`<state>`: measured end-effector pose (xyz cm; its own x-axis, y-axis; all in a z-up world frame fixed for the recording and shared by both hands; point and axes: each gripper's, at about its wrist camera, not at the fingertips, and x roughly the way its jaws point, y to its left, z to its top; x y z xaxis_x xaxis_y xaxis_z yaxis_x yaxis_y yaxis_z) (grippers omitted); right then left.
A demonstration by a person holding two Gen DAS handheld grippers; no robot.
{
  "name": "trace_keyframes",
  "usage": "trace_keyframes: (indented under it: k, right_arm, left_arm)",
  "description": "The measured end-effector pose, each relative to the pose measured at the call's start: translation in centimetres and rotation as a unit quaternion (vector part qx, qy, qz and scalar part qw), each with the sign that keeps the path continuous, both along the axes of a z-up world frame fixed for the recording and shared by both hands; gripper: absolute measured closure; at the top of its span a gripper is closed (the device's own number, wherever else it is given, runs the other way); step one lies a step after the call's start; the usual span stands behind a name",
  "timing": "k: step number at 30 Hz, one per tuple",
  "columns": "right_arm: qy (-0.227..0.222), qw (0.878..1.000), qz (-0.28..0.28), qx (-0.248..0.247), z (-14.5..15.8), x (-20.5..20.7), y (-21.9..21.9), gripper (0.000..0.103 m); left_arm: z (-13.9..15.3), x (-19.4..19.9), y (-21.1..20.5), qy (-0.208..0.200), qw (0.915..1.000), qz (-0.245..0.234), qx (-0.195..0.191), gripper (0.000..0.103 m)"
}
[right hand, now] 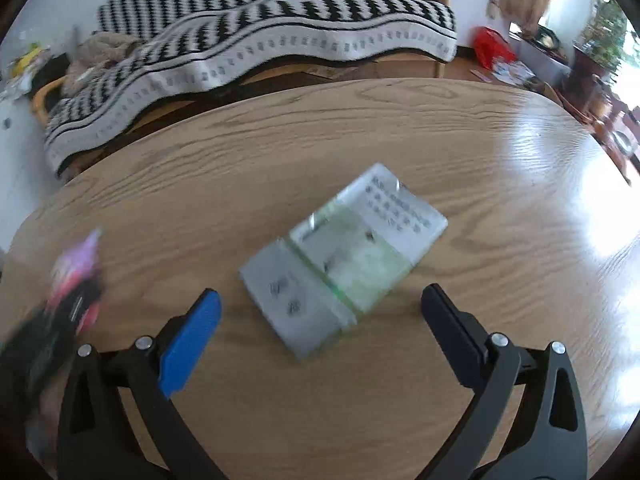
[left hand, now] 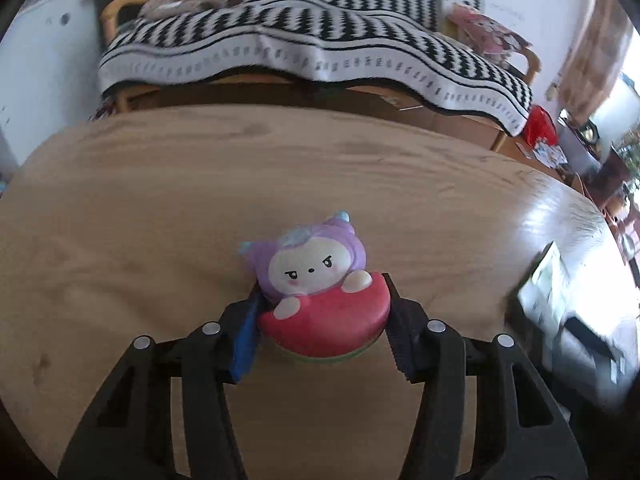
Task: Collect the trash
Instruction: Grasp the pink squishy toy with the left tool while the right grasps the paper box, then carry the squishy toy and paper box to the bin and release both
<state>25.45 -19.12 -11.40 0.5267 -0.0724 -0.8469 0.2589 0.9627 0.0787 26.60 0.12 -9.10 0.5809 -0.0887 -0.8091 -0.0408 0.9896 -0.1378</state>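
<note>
A soft toy, a purple figure sitting on a red watermelon slice, rests on the round wooden table. My left gripper is shut on it, with the blue pad on its left side and the black pad on its right. In the right wrist view the toy shows as a blur at the left edge. A flattened white and green carton lies on the table just ahead of my right gripper, which is open and holds nothing. The carton also shows blurred at the right of the left wrist view.
Behind the table stands a wooden sofa under a black and white zigzag blanket. A red bag and clutter lie on the floor at the far right. Window glare falls on the table's right side.
</note>
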Motion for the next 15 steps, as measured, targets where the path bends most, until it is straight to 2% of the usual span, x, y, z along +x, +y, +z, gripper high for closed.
trace_keyframes:
  k: [4, 6, 7, 9, 12, 15]
  right_arm:
    - [0.008, 0.999, -0.039, -0.007, -0.1, 2.5, 0.1, 0.005]
    - [0.012, 0.999, -0.036, -0.022, -0.3, 3.2, 0.3, 0.007]
    - [0.005, 0.999, -0.028, -0.026, -0.3, 3.1, 0.4, 0.010]
    - [-0.012, 0.999, -0.011, -0.031, 0.1, 2.5, 0.6, 0.040]
    - [-0.011, 1.000, 0.019, -0.022, 0.3, 1.2, 0.3, 0.044]
    - [-0.013, 1.000, 0.025, -0.005, 0.5, -1.0, -1.2, 0.045]
  left_arm:
    - [0.2, -2.5, 2.5, 0.023, 0.9988, 0.033, -0.027, 0.050]
    - [0.4, -3.2, 2.7, 0.025, 0.9986, 0.038, -0.026, 0.050]
    - [0.4, -3.6, 2.6, 0.026, 0.9986, 0.043, -0.018, 0.050]
    - [0.4, -4.0, 2.3, 0.029, 0.9986, 0.040, -0.015, 0.050]
    - [0.5, -4.8, 1.0, 0.034, 0.9991, 0.022, -0.015, 0.050]
    - [1.1, -5.8, -0.5, 0.029, 0.9994, -0.001, -0.018, 0.050]
